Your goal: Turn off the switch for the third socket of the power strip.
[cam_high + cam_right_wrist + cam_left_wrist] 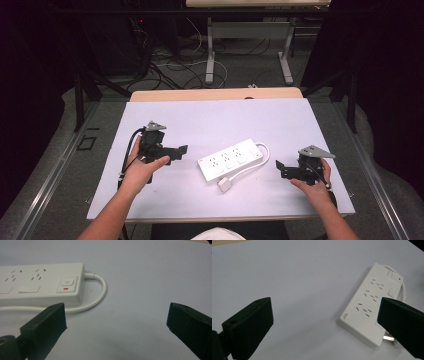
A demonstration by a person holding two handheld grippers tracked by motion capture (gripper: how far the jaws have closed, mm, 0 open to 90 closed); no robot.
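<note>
Lying flat on the white table [150, 195], the power strip [230, 160] sits between the two tools, its cord [260, 161] looping back to the plug [224, 185] beside it. The left gripper [181, 150] stands released, jaws wide with nothing between them, the strip just ahead to its right. The right gripper [280, 170] is likewise spread and empty, the strip's switch end ahead to its left.

Even overhead light falls on the white-covered rectangular bench [210, 120] in the high view, while the room around it sinks into near black. Shadows are soft and faint, without glare. Both gripper views look slightly soft, and the near black fingers [249, 327] blur at the edges.
</note>
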